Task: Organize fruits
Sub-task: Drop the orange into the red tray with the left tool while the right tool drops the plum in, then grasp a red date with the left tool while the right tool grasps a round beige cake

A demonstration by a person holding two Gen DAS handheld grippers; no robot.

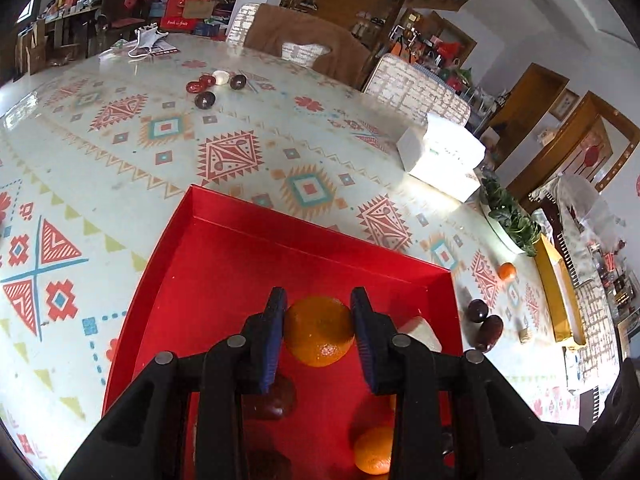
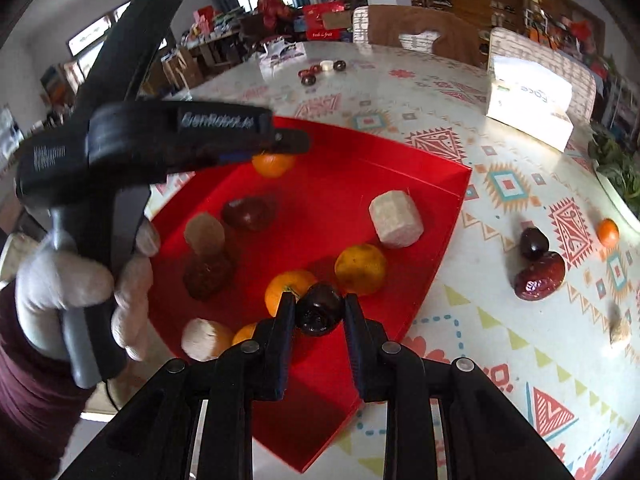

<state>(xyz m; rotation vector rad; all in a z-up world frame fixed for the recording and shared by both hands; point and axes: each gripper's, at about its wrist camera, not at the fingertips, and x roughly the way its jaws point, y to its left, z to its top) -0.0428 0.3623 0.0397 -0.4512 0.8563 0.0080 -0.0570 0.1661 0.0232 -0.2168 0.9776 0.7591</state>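
Note:
A red tray [image 1: 224, 280] [image 2: 400, 168] sits on the patterned table. My left gripper [image 1: 319, 300] is shut on an orange [image 1: 318, 330] above the tray; it also shows in the right wrist view [image 2: 276, 148] with the orange [image 2: 274, 164]. My right gripper [image 2: 319, 304] is shut on a dark plum [image 2: 319, 314] over the tray's near side. In the tray lie oranges [image 2: 360, 268], dark red fruits [image 2: 248, 212] and pale peeled chunks [image 2: 396, 220]. On the table to the right lie a plum [image 2: 533, 242], a red date [image 2: 539, 276] and a small orange [image 2: 608, 233].
A white tissue box [image 2: 528, 100] [image 1: 440, 156] stands at the far right. Small dark and red fruits with a white piece [image 1: 212, 86] lie far across the table. A potted plant [image 1: 508, 212] sits at the right edge. Chairs stand behind the table.

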